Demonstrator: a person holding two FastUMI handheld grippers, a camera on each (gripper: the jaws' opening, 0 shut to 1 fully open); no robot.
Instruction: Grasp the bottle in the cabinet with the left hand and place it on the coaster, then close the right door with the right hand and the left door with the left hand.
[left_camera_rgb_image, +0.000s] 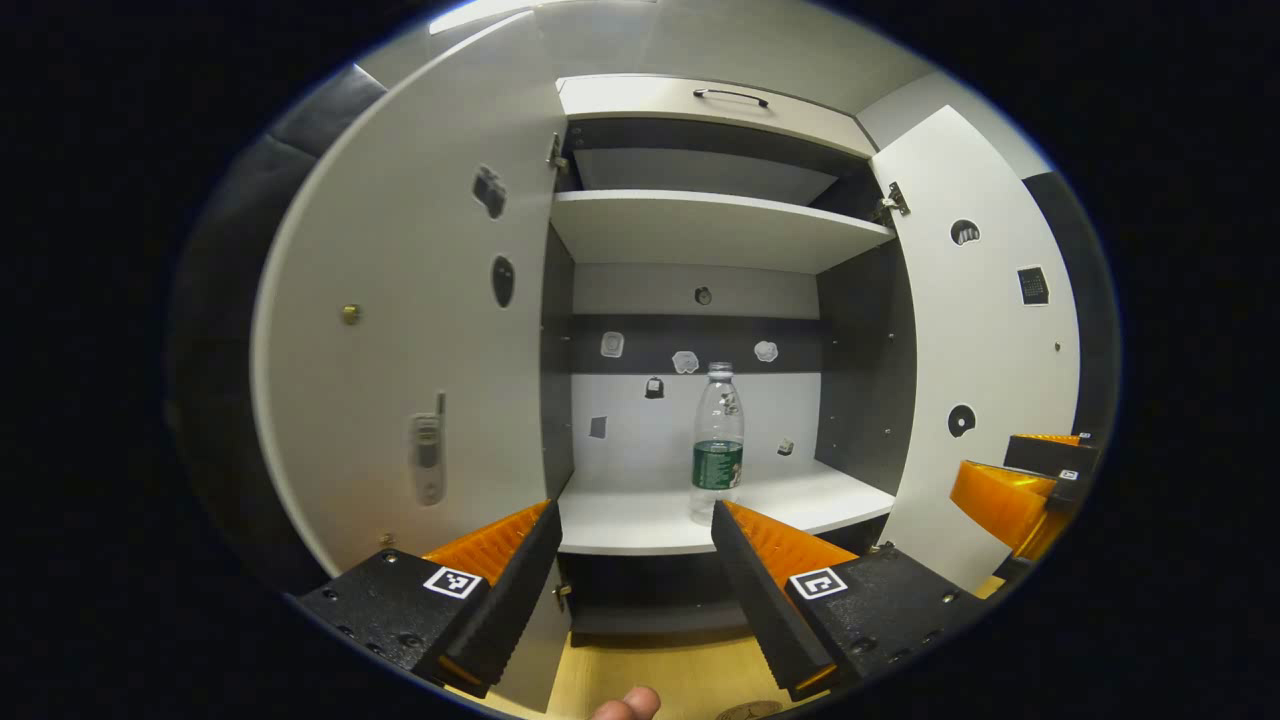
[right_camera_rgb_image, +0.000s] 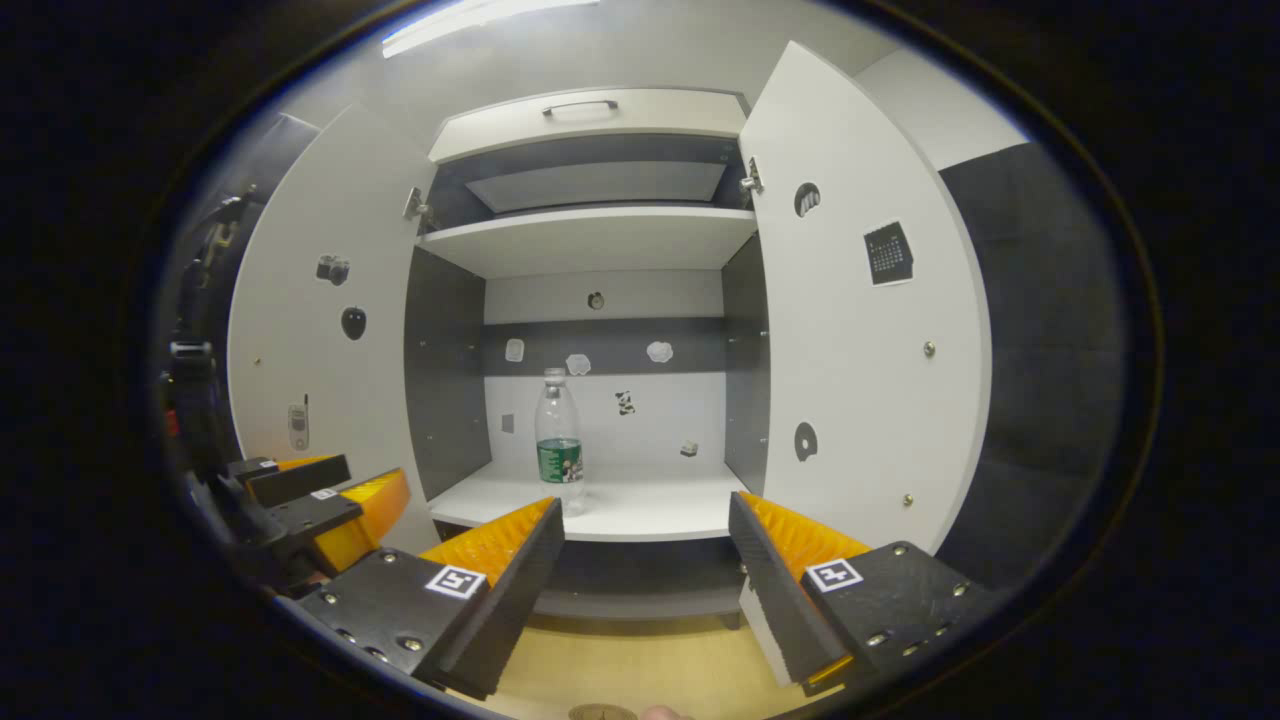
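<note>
While both doors hang wide open, the cabinet (right_camera_rgb_image: 600, 225) shows a pale interior with dark grey side walls, a dark band across its back panel and small stickers scattered over the back and the door insides. The bottle (left_camera_rgb_image: 717, 445) stands upright on the lower shelf (left_camera_rgb_image: 640, 520), clear with a green label, well apart from either side wall; in the right gripper view it (right_camera_rgb_image: 558, 440) sits toward the left of the shelf. Above it runs 1 more shelf (left_camera_rgb_image: 700, 225), and on top a drawer front with a dark handle (left_camera_rgb_image: 730, 96). The left door (left_camera_rgb_image: 400, 330) and right door (left_camera_rgb_image: 985, 330) flare outward. Below the cabinet lies a light wooden surface (right_camera_rgb_image: 640, 670). The left gripper (left_camera_rgb_image: 637, 540) is spread wide, holding nothing, short of the shelf edge. The right gripper (right_camera_rgb_image: 645, 535) is likewise wide apart and empty. Dark padded walls flank the cabinet.
</note>
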